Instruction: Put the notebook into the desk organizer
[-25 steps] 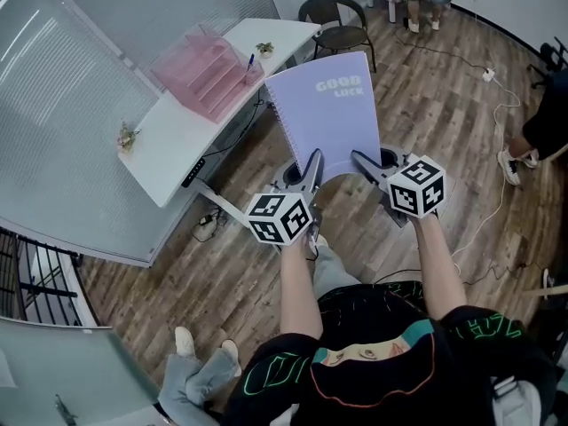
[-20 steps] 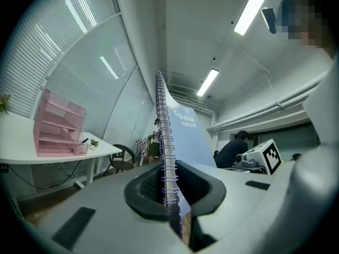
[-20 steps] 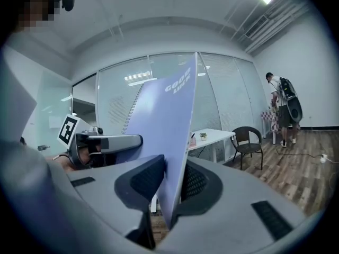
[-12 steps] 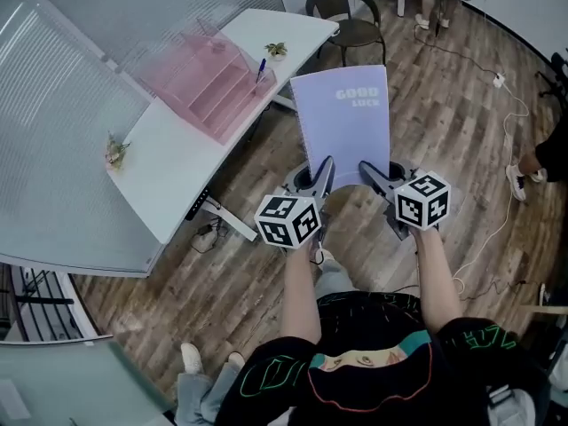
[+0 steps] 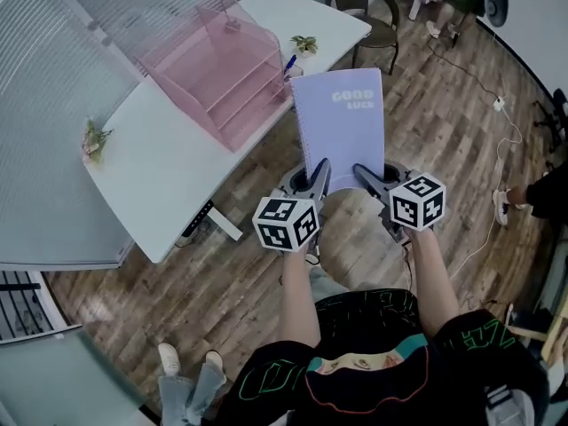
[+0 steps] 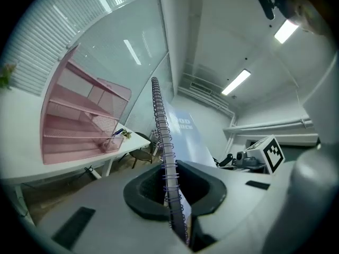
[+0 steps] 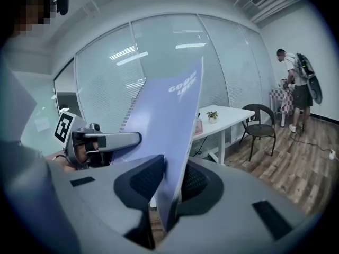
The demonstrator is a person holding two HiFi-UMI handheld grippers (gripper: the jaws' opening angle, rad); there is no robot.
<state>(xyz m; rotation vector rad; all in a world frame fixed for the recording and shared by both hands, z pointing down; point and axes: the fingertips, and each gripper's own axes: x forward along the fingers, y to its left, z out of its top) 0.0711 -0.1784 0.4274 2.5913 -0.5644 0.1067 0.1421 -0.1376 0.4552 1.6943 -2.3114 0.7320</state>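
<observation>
A lilac notebook (image 5: 342,127) hangs over the floor (image 5: 266,282), near the white worktop (image 5: 151,167) bearing the pink desk organizer (image 5: 222,69). The left gripper (image 5: 319,174)'s fingers clamp its spiral edge; the right gripper (image 5: 364,177)'s fingers, gripping the opposite edge, are opening.

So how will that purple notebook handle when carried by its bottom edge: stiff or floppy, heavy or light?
Probably fairly stiff: the notebook stands up flat, with no visible droop, though gripped only along its bottom edge. Likely light, as it looks thin edge-on. Its wire spiral could catch on the organizer.
</observation>
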